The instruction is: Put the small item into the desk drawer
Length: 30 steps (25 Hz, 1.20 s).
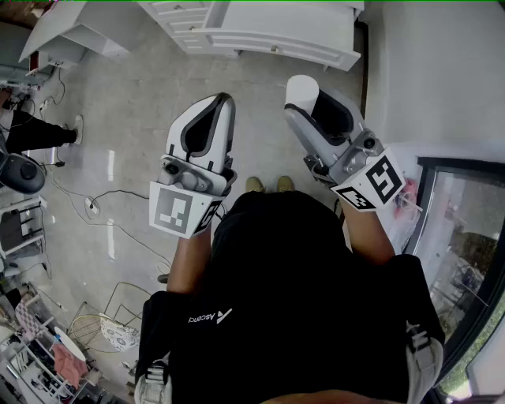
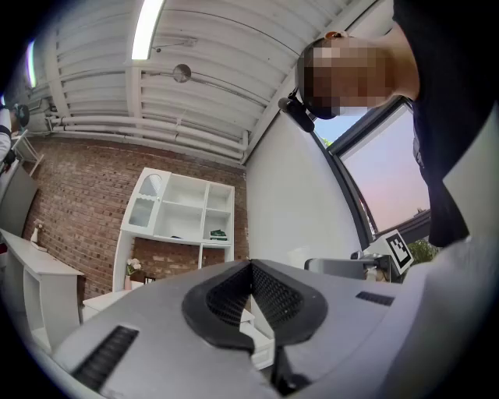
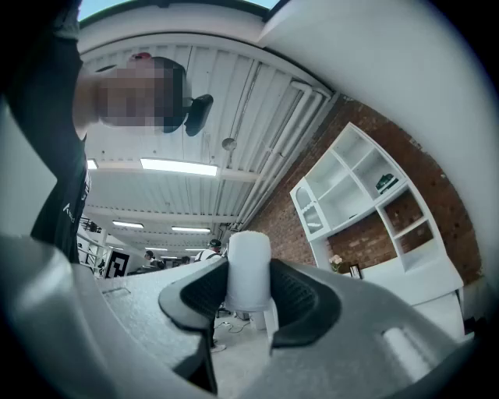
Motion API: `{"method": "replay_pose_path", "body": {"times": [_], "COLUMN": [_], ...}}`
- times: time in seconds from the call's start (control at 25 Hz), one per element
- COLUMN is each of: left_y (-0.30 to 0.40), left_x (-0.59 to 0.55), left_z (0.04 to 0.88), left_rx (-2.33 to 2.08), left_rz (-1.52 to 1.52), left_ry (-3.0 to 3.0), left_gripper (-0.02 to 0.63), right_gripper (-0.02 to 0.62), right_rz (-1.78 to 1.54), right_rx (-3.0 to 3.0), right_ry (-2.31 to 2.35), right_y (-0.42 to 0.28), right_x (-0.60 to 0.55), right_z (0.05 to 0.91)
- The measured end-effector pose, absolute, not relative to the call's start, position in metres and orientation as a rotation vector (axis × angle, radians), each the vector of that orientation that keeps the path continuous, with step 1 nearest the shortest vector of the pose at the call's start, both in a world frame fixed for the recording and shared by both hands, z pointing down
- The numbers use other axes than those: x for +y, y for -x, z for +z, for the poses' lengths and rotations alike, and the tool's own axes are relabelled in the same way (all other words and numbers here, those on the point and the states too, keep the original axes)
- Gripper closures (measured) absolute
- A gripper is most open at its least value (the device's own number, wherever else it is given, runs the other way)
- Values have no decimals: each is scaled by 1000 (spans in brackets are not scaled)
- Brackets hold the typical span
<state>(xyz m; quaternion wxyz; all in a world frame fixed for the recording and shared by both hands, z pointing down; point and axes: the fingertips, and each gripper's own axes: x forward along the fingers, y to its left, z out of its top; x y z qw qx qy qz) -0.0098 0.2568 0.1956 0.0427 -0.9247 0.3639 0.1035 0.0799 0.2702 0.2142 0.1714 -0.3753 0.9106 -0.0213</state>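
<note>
My right gripper (image 1: 309, 95) is shut on a small white cylinder (image 1: 301, 91), held upright in front of the person's chest. In the right gripper view the cylinder (image 3: 248, 269) stands between the two dark pads of the gripper (image 3: 248, 290) and sticks out above them. My left gripper (image 1: 223, 101) is beside it at the left, shut with nothing in it. In the left gripper view its jaws (image 2: 251, 269) meet at the tip. A white desk (image 1: 276, 35) with drawers (image 1: 185, 17) stands across the floor at the top of the head view, well away from both grippers.
Cables (image 1: 102, 197) trail over the pale floor at the left. A second white table (image 1: 71, 31) is at the top left, a wire stool (image 1: 102, 327) at the bottom left. A window (image 1: 465, 237) runs along the right. A white shelf unit (image 2: 183, 222) stands against the brick wall.
</note>
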Motion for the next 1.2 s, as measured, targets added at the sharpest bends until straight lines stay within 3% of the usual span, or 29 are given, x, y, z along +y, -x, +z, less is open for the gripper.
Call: {"method": "replay_pose_path", "body": {"times": [0.68, 1.2], "left_y": [-28, 2], "left_x": [227, 116], "left_z": [212, 230], "left_rx": [1201, 1220], "left_rz": [260, 288], "left_ry": [2785, 2767], "left_gripper": [607, 607], "right_gripper": [428, 428], "right_rz": [-117, -125], "right_rx": [2611, 2671], "right_ry": [1020, 1070], "right_y": [-126, -101], "right_x": [236, 127], "right_z": [229, 249]}}
